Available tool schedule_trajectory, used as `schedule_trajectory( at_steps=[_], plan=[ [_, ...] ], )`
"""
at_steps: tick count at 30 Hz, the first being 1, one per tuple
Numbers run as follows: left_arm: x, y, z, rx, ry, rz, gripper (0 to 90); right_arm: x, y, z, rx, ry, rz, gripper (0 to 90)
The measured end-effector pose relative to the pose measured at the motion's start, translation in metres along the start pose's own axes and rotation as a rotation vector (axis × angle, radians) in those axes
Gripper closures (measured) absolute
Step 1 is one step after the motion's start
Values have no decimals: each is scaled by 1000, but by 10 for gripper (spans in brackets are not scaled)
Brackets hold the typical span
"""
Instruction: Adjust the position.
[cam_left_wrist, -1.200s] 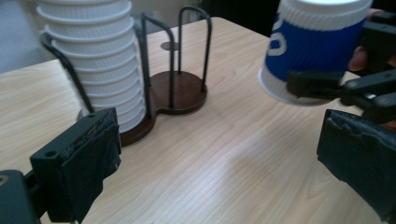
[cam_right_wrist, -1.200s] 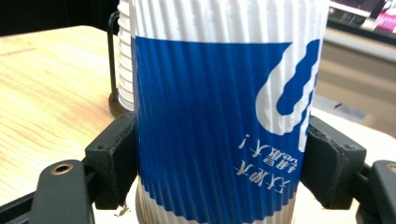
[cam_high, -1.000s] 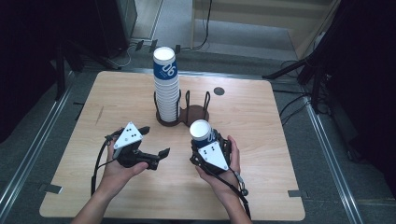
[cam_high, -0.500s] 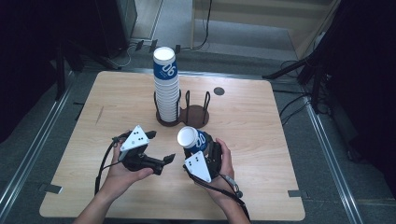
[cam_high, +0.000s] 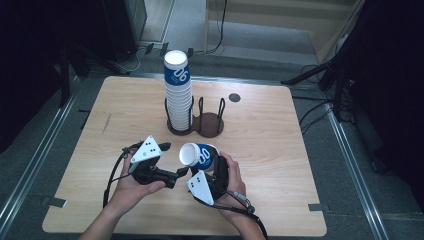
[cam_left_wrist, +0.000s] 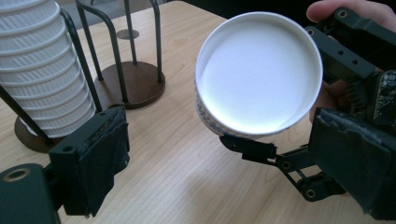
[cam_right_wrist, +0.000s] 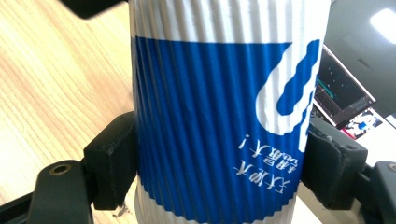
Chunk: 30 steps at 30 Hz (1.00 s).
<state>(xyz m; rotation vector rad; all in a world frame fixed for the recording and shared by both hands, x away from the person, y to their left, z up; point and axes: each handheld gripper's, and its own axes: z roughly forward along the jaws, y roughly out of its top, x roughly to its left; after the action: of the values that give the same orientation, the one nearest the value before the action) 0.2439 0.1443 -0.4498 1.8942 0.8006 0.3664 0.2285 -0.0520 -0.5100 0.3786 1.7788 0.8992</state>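
High view has my right gripper (cam_high: 204, 167) clamped around the blue-and-white ribbed paper cup (cam_high: 197, 155), tipped sideways above the table, while my left gripper (cam_high: 181, 172), jaws apart and just been closing, may crush its rim

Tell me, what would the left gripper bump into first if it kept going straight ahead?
Most likely the open mouth of the paper cup that the right gripper holds tipped toward the left gripper; exact depth is unclear.
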Motion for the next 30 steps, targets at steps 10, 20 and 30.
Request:
schedule_trajectory(
  at_steps=[10,20,30],
  plan=[
    [-8,1,5,54,11,26,116,11,2,-2,-34,30,-82,211],
    [-11,1,9,82,-13,15,167,17,2,-2,-47,50,-144,210],
    [-13,-1,8,67,-30,21,279,18,2,-3,-44,66,-151,192]
  ],
)
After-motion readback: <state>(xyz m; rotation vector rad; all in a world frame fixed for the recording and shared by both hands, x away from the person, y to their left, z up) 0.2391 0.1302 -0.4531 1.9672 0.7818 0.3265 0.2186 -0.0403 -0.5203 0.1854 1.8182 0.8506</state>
